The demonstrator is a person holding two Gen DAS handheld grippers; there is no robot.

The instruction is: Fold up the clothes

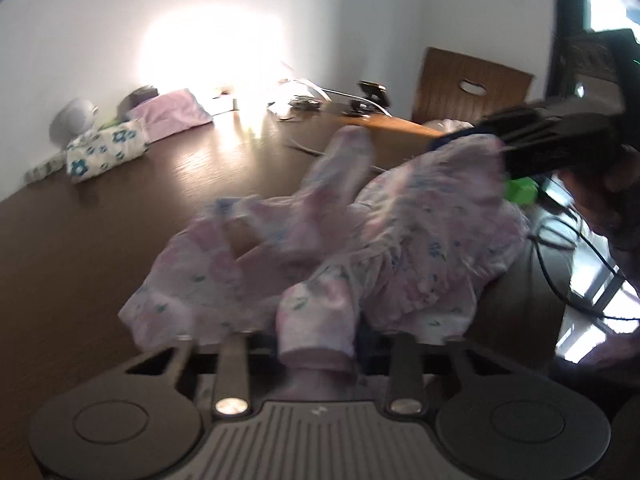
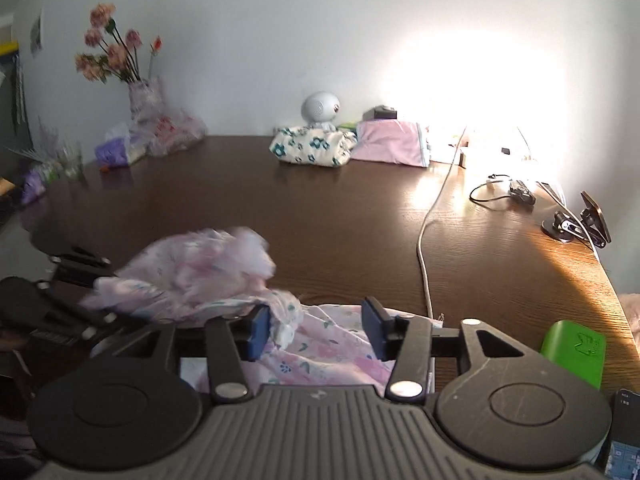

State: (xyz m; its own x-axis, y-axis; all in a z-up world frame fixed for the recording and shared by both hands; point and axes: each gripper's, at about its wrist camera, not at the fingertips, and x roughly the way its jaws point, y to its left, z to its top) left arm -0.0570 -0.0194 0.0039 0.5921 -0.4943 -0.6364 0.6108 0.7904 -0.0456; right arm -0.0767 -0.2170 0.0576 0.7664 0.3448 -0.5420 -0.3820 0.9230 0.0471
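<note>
a crumpled pink floral cotton garment (image 1: pixel 340 240) lies bunched at the near edge of a dark brown wooden table (image 2: pixel 340 216). the left gripper (image 1: pixel 316 344) has its fingers hidden under a fold of the cloth that drapes between them; it appears to pinch this fold. the right gripper (image 2: pixel 316 326) has its blue-padded fingers (image 2: pixel 258 330) spread, with cloth lying between them but not pressed. at the far edge, near the white wall, rest a folded cream cloth with teal flowers (image 2: pixel 312 146) and a folded plain pink cloth (image 2: pixel 392 144), touching each other. a white cable (image 2: pixel 430 220) runs across the tabletop.
</note>
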